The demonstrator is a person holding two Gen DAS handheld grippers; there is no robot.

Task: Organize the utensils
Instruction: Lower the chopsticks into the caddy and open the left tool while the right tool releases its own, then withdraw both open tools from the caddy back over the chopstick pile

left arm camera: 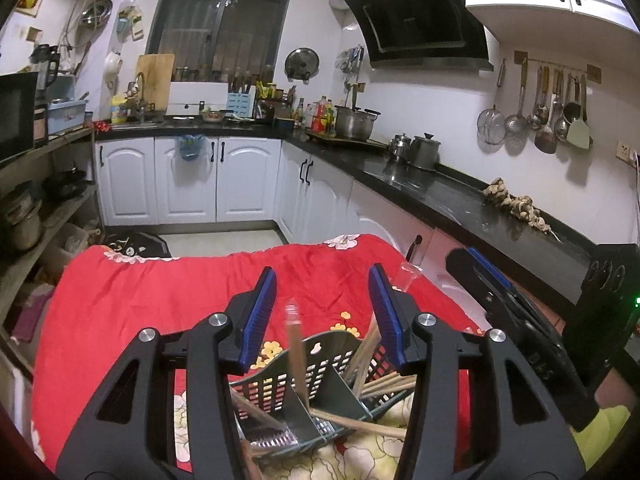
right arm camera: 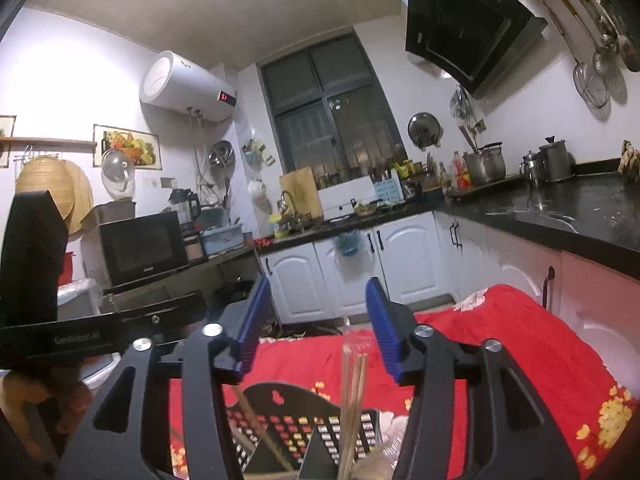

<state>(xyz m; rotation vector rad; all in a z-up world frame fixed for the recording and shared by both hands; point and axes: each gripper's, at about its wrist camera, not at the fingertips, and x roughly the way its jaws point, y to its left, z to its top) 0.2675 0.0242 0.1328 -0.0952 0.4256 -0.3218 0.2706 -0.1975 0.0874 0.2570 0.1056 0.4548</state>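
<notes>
A dark grey slotted utensil basket (left arm camera: pixel 320 380) with dividers sits on a red flowered cloth (left arm camera: pixel 180 292). Wooden chopsticks (left arm camera: pixel 380 380) and a wooden-handled utensil (left arm camera: pixel 298 360) stand or lie in its compartments. My left gripper (left arm camera: pixel 322 312) is open and empty, just above the basket. In the right wrist view the basket (right arm camera: pixel 296 420) holds upright chopsticks (right arm camera: pixel 354 400) and a clear-handled utensil (right arm camera: pixel 348 364). My right gripper (right arm camera: pixel 316 324) is open and empty above it. The right gripper body (left arm camera: pixel 520 320) shows at the right of the left view.
A black L-shaped counter (left arm camera: pixel 460 200) with pots and ginger runs along the right. White cabinets (left arm camera: pixel 180 180) stand behind the table. Shelves with a microwave (right arm camera: pixel 140 244) are on the left. Ladles hang on the wall (left arm camera: pixel 540 108).
</notes>
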